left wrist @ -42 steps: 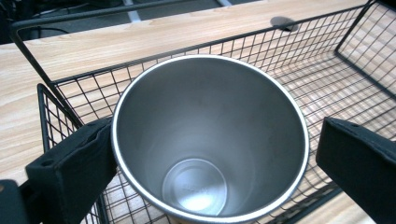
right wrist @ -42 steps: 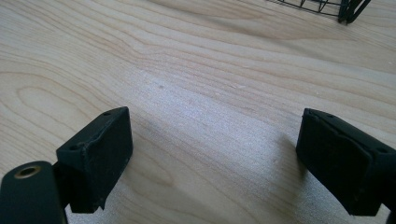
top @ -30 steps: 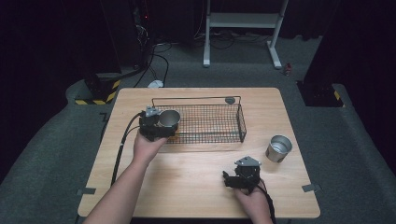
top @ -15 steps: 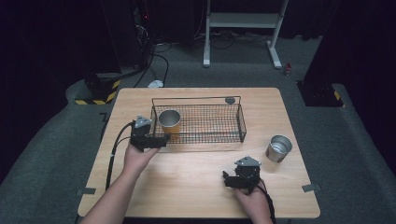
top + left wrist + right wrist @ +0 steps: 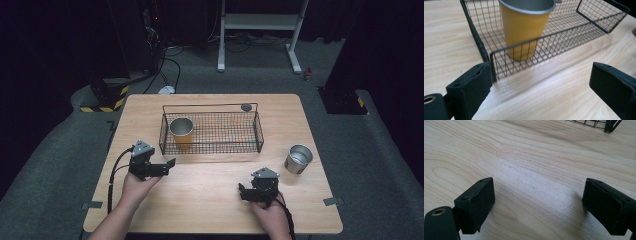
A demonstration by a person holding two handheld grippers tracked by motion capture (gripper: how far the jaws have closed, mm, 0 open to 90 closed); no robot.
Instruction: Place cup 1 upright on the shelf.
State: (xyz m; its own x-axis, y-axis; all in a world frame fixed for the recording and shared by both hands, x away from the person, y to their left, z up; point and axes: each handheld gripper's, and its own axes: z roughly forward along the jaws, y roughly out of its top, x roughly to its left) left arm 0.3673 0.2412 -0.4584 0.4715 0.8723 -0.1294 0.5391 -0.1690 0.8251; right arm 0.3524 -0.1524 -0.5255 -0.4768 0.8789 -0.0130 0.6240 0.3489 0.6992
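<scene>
Since the earlier frame the left gripper has been drawn back out of the wire basket toward the near table edge, and the yellow cup has been left standing upright in the basket's left end; its jaws have just been closing somewhat, with nothing between them.

In the high view, the right gripper is seen resting on the table in front of the basket's right half, and a silver cup stands outside the basket, just beyond its right front corner.

In the left gripper view, the jaws are spread wide and empty, the basket's near left corner lying just ahead and the yellow cup behind the mesh.

In the right gripper view, the jaws are held well apart over bare wood, gripping nothing, with a corner of the basket at the top.

The placing of the first cup is judged complete. The silver cup would be fetched next, probably by the right gripper, which calls for open jaws brought around its wall.
</scene>
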